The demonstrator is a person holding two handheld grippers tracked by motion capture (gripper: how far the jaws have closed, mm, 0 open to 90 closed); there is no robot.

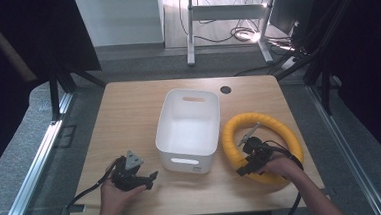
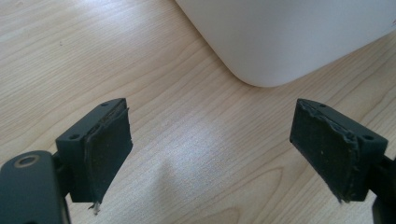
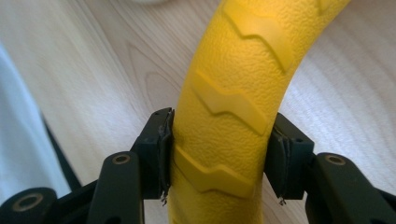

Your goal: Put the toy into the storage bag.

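While pinching the yellow ring (image 3: pixel 229 93) at its near arc, flat on the bench (image 1: pixel 129 116) right of the white bin (image 1: pixel 190 130), right claw (image 3: pixel 219 154) risks tilt — could snag the rim. Left claw (image 2: pixel 210 154) spread, idle.

The yellow ring (image 3: pixel 229 98) looks bumpy and rubbery. The white tub (image 1: pixel 188 130) is smooth plastic. The tabletop (image 1: pixel 129 121) is pale wood.

Left hand (image 1: pixel 114 192) enters from 6 o'clock, holding the left gripper (image 1: pixel 150 179) low, jaws wide apart, aimed toward 3 o'clock. Right forearm (image 1: pixel 314 195) enters from 5 o'clock; the right gripper (image 1: pixel 243 168) points toward 9 o'clock, both pads (image 3: pixel 164 154) pressed on a ring (image 3: pixel 229 93).
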